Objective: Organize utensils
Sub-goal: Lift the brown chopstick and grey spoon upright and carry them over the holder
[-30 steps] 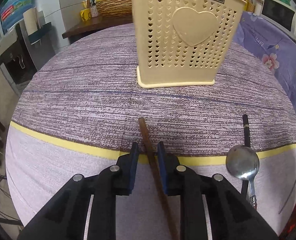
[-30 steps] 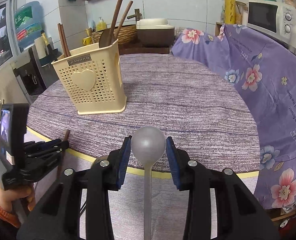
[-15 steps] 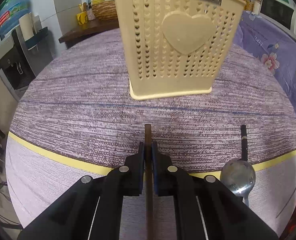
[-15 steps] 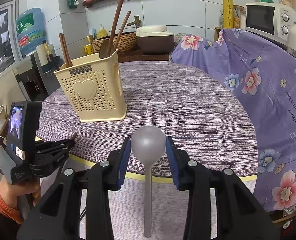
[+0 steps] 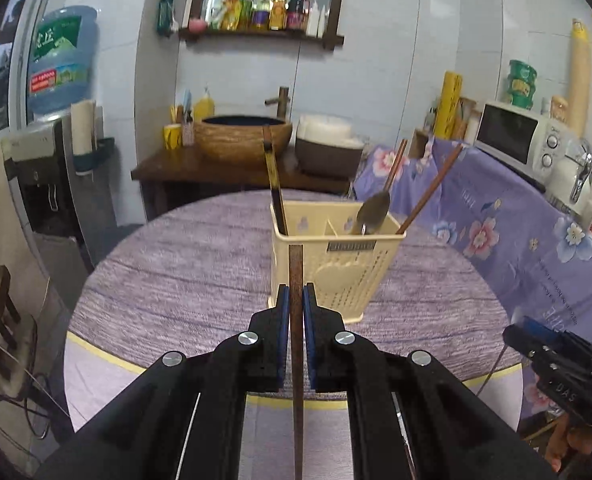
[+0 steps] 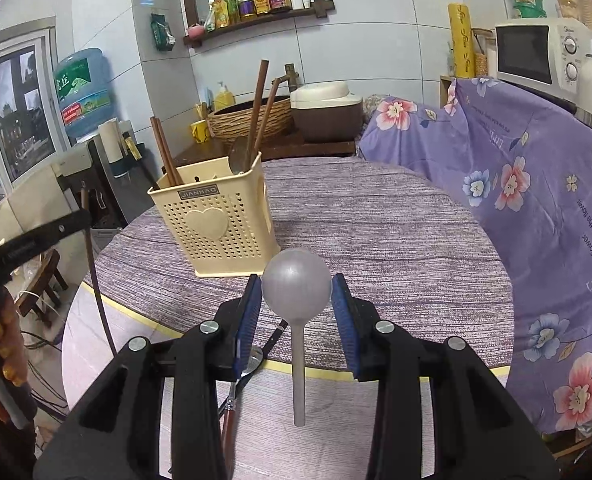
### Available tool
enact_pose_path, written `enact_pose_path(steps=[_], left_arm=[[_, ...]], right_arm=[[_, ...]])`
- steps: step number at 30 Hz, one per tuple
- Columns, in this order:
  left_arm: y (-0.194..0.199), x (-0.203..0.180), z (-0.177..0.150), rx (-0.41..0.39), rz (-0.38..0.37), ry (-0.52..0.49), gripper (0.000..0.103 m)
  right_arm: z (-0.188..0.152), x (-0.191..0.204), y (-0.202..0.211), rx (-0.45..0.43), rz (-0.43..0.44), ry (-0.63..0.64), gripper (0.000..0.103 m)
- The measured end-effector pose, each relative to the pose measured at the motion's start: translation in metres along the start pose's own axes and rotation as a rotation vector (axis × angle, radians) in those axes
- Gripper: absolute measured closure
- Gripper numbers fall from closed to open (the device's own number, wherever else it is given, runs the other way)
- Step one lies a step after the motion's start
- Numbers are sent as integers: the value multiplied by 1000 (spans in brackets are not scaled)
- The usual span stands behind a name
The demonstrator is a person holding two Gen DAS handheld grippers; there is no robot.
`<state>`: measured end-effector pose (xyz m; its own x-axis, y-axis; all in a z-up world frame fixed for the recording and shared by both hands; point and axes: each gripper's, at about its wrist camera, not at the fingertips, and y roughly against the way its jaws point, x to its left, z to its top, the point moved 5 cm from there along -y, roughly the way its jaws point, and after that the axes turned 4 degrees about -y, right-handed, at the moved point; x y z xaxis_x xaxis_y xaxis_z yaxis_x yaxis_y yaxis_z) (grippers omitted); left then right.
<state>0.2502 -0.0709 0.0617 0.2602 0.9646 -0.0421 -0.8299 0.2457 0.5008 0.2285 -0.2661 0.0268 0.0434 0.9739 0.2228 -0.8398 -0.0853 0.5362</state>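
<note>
My left gripper [image 5: 294, 300] is shut on a brown chopstick [image 5: 296, 272] and holds it lifted above the table, in front of the cream perforated utensil holder [image 5: 336, 276]. The holder holds chopsticks and a spoon [image 5: 372, 208]. In the right wrist view the holder [image 6: 215, 224] stands at centre left, and my left gripper [image 6: 75, 220] shows at the left with the chopstick [image 6: 95, 280] hanging down. My right gripper [image 6: 296, 300] holds a grey metal spoon [image 6: 296, 290] between its pads, bowl forward, above the table's front edge.
A second spoon [image 6: 249, 360] and a dark chopstick [image 6: 273, 336] lie on the round table [image 6: 396, 240] below my right gripper. A purple flowered cloth [image 6: 536, 184] covers furniture at the right. A microwave [image 6: 536, 54] stands behind it. A basket and a cooker stand at the back.
My left gripper closed on the chopstick and lifted it off the table, tilting up to face the holder's top. My right gripper rose a little with the spoon.
</note>
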Motion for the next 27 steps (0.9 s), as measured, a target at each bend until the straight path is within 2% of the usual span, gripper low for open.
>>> enact_pose_path(steps=[8,14,17,21,24,27], left_arm=[[3,6,7,-27,-21,17,95],[15,11,27,-69,-46,28,95],[26,15,57,-120,-62,38,95],[42,16,117,-230,-57,49,95],[43,19,161,-320,-28,74,95],[31,18,184,-370,-21,91,95]], right_arm=[[6,12,5,-18,29,16,66],[29,28,5,-65,103,19,66],[58,45,5,-110,145,36,66],[122,82,12,-233,185,86,66],[165,104,6,-301,187,96,66],[191,119,-10,-342,174,101,66]])
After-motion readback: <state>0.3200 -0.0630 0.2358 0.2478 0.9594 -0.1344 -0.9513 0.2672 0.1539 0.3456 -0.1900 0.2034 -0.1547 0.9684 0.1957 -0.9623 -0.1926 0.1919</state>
